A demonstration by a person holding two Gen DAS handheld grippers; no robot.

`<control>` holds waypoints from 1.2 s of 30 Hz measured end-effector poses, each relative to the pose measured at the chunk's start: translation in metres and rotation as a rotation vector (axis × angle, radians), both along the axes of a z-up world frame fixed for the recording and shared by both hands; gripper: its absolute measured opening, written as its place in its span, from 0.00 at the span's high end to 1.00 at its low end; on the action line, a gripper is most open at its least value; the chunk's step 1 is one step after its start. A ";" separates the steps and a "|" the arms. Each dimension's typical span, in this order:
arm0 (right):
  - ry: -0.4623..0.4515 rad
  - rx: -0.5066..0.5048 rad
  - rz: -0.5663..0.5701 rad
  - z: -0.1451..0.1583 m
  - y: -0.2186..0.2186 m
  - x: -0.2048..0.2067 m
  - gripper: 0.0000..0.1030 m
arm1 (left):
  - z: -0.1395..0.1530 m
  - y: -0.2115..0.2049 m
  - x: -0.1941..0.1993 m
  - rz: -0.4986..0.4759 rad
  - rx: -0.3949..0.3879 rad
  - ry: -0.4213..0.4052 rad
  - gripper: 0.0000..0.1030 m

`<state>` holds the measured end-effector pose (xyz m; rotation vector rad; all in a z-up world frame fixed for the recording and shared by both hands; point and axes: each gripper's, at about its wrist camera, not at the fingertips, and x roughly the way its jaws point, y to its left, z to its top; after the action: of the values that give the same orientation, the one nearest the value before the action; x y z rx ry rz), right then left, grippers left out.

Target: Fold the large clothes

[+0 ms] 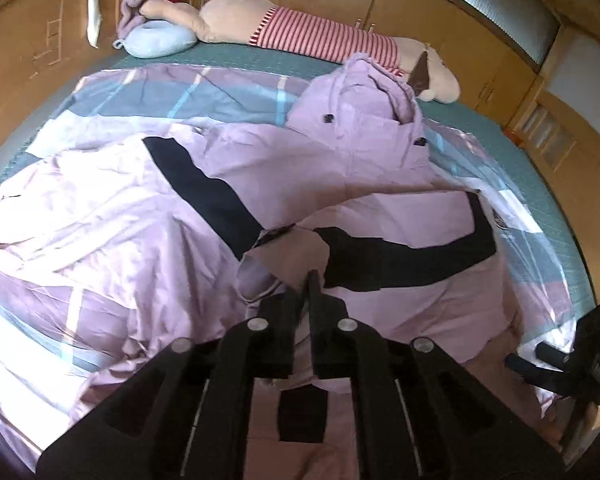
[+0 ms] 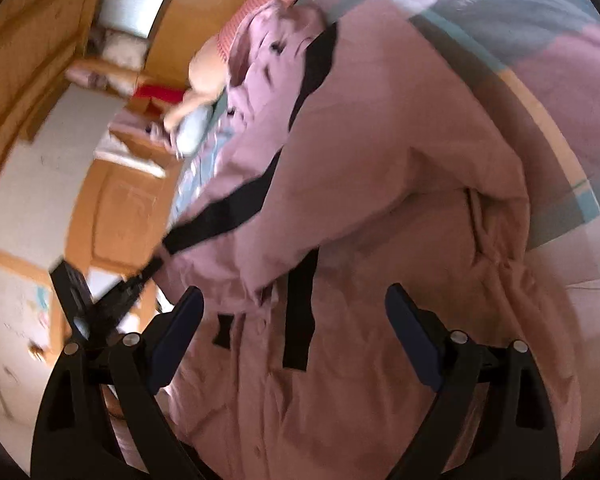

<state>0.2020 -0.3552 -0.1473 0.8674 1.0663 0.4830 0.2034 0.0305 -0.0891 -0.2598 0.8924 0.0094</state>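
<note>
A large pink jacket (image 1: 340, 160) with black stripes lies spread on the bed, its hood toward the far side. In the left wrist view my left gripper (image 1: 310, 280) is shut on the end of one sleeve (image 1: 256, 276), which rises off the bed toward it. The right wrist view shows that same gripper (image 2: 128, 288) at the sleeve's black-striped end. My right gripper (image 2: 294, 308) hangs open over the jacket's front (image 2: 380, 160) near the button placket, nothing between its fingers. It also shows at the right edge of the left wrist view as the right gripper (image 1: 540, 356).
A checked pink, grey and blue quilt (image 1: 160, 92) lies under the jacket on a green sheet (image 1: 260, 56). A long plush toy in a striped shirt (image 1: 300, 28) and a blue ring cushion (image 1: 160, 40) lie along the far edge. Wooden cupboards (image 1: 420, 12) stand behind.
</note>
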 end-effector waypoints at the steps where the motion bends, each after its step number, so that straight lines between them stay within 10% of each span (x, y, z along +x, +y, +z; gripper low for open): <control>1: 0.000 0.023 -0.027 -0.001 -0.007 0.002 0.11 | 0.001 0.001 0.000 0.017 -0.005 0.002 0.92; 8: 0.088 0.194 -0.142 -0.021 -0.042 0.020 0.11 | 0.003 0.018 -0.008 0.103 -0.013 0.001 0.85; 12: 0.060 0.158 -0.064 -0.013 -0.027 0.023 0.11 | -0.007 0.001 -0.009 -0.008 -0.167 0.046 0.23; 21: 0.051 0.067 -0.115 -0.017 -0.032 0.040 0.06 | -0.053 -0.040 0.019 -0.149 -0.333 0.172 0.05; 23: 0.058 0.051 -0.171 -0.021 -0.045 0.038 0.35 | -0.065 -0.039 0.022 -0.126 -0.292 0.181 0.10; 26: 0.099 -0.008 -0.244 -0.028 -0.062 0.035 0.86 | -0.070 -0.041 0.026 -0.073 -0.137 0.209 0.64; 28: 0.051 -0.098 -0.262 -0.018 -0.060 0.033 0.92 | -0.069 -0.044 0.030 -0.077 -0.047 0.189 0.92; 32: -0.074 -0.252 -0.266 0.017 -0.054 0.025 0.94 | -0.063 -0.044 0.029 -0.063 -0.022 0.150 0.95; 36: 0.035 -0.249 -0.260 -0.003 -0.064 0.026 0.94 | -0.058 -0.038 0.033 -0.061 -0.024 0.152 0.95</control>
<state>0.2276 -0.4194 -0.1499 0.7810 1.0035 0.1144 0.2367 -0.0080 -0.1475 -0.2570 1.0523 -0.0387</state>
